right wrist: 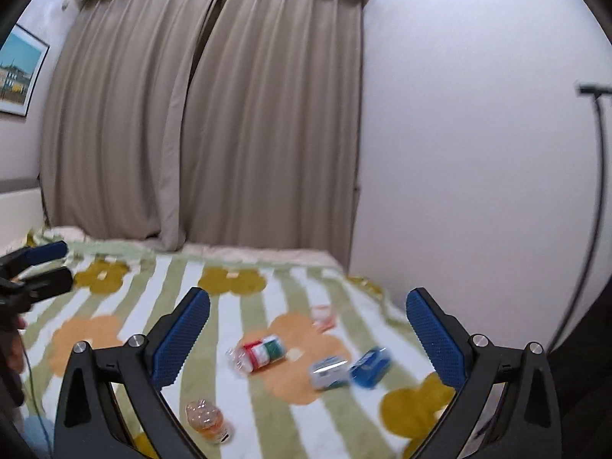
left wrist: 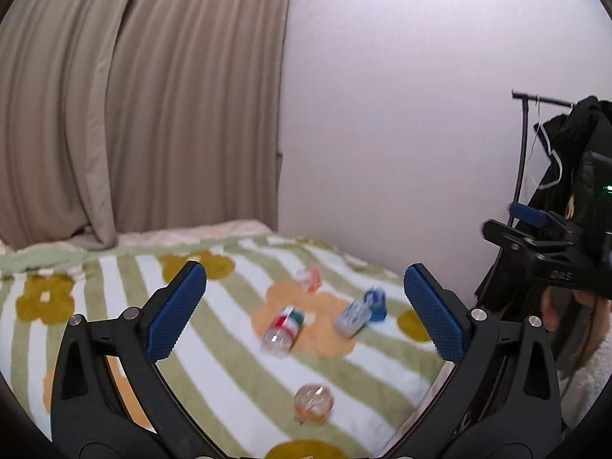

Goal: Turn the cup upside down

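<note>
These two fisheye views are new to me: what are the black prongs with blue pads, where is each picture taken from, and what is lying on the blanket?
The prongs are handheld two-finger grippers, one per hand; nothing robotic. Each picture comes from a camera mounted on a gripper, looking out along its fingers.

The left gripper fills one view, the right gripper the other. Both are open and hold nothing.

On the striped flower blanket lie small blurred items: a bottle with a red, white and green label on its side, a blue item, a pale blue and white one touching it, an orange-tinted bottle nearest, and a reddish one farthest. Blur hides which is the cup.
</note>
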`<action>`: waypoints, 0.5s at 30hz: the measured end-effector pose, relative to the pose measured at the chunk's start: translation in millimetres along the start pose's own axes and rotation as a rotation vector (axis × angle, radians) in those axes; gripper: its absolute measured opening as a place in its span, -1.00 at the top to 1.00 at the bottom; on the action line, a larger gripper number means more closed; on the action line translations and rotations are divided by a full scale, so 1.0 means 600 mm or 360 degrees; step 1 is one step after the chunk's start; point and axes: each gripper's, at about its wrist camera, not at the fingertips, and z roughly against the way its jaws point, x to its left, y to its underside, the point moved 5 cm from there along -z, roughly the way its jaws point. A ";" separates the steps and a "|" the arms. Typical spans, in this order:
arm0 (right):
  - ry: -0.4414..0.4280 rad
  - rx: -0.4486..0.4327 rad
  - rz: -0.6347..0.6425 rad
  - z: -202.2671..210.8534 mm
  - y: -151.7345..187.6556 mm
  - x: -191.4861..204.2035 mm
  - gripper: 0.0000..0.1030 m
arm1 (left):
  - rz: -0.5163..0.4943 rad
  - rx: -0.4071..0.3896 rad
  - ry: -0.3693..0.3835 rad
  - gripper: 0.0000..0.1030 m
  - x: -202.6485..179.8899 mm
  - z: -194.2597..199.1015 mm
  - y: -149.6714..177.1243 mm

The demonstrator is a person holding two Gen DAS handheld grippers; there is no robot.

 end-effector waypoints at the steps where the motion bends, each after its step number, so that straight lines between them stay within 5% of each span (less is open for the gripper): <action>1: 0.0044 0.0007 0.0012 0.012 -0.005 -0.009 -0.99 | -0.0001 -0.0017 0.0003 -1.00 -0.009 0.001 -0.008; 9: 0.0269 0.0044 -0.0116 0.078 0.058 -0.032 -0.99 | -0.0100 -0.0006 -0.0175 -1.00 -0.056 0.010 0.023; 15: 0.0398 0.0060 -0.0259 0.095 0.101 -0.047 -0.99 | -0.0084 0.0019 -0.0169 -1.00 -0.072 0.015 0.051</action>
